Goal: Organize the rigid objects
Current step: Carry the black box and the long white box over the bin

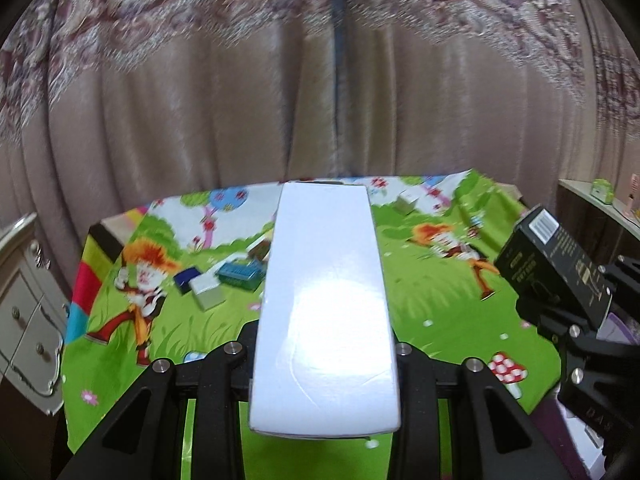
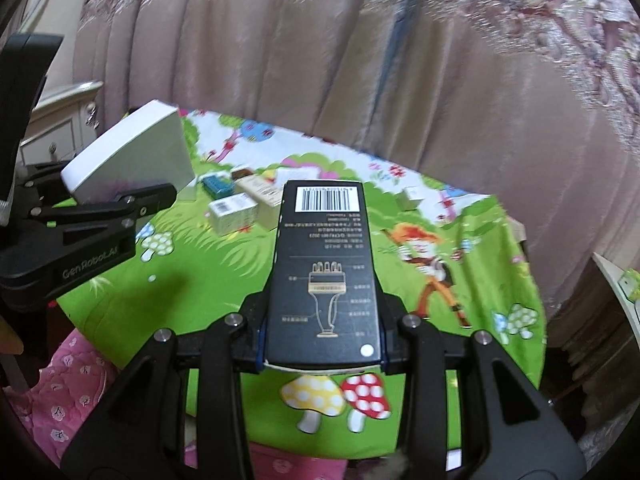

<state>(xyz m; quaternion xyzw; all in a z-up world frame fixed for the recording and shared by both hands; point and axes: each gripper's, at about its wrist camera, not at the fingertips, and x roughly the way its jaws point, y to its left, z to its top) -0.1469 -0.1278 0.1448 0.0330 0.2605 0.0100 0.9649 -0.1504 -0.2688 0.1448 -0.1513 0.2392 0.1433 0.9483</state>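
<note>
Left gripper (image 1: pixel 324 360) clamps white box (image 1: pixel 324 300); right gripper (image 2: pixel 322 332) clamps black box (image 2: pixel 324 272).

A cartoon tablecloth (image 1: pixel 432 292) covered the table beyond the fingertips, printed with grass, mushrooms, flowers and orange-haired figures. Behind it, well past the fingers, hung a pinkish-brown curtain (image 1: pixel 224 112) with a floral band along its top and a dark gap (image 1: pixel 340 80) at the middle seam. Left of the left fingers stood a pale dresser (image 1: pixel 28 312) with small round knobs. Right of the fingers ran a shelf (image 1: pixel 600 200) bearing a small green item, too blurred to identify. Below and left of the right fingers lay pink quilted fabric (image 2: pixel 72 392) with a small flower pattern.
</note>
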